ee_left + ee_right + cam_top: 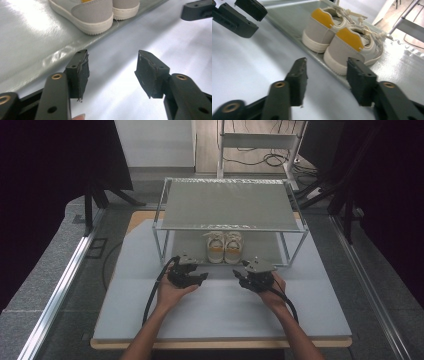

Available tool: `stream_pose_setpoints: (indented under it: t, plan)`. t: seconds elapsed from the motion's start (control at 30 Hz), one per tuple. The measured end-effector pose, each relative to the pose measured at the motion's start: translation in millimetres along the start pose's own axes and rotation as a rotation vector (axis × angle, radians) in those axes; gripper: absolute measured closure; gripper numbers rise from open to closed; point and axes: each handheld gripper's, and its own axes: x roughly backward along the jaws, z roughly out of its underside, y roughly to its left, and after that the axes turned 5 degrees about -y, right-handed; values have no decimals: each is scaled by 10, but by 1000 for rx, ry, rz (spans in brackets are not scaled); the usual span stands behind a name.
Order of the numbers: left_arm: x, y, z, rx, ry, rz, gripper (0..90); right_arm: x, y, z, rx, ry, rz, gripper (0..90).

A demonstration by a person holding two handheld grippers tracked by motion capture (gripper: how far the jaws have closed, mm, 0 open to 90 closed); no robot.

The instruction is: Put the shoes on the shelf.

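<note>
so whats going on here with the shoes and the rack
A person holds a gripper in each hand at the table. A pair of pale shoes sits side by side on the lower shelf of a metal rack. The left gripper and right gripper are both open and empty, just in front of the shoes.

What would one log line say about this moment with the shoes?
pair of shoes: side by side on rack's lower shelf | left gripper: open, empty, in front of shelf | right gripper: open, empty, in front of shelf
</note>
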Motion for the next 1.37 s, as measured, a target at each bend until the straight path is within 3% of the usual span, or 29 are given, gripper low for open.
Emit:
stream_pose_setpoints:
  t: [0.17,0.3,0.4,0.57,0.63,0.8,1.0,1.37]
  plan:
    - [247,-38,175,11,-15,16,392,272,29,90,-42,-31,-37,438]
    - [463,-25,319,-5,-12,4,379,501,27,236,-52,-30,-26,433]
    - [614,9,420,28,-40,10,382,690,2,370,-61,-33,-12,425]
    - [651,103,530,35,-12,0,377,869,-137,614,-103,2,10,414]
    - [629,141,556,37,0,-4,377,888,-217,689,-145,6,17,414]
    - [578,146,598,27,30,2,371,850,-296,789,-181,22,18,411]
    - [601,118,585,16,29,16,362,818,-262,774,-154,37,20,400]
    - [661,160,612,38,13,-10,307,797,-294,772,-154,43,19,378]
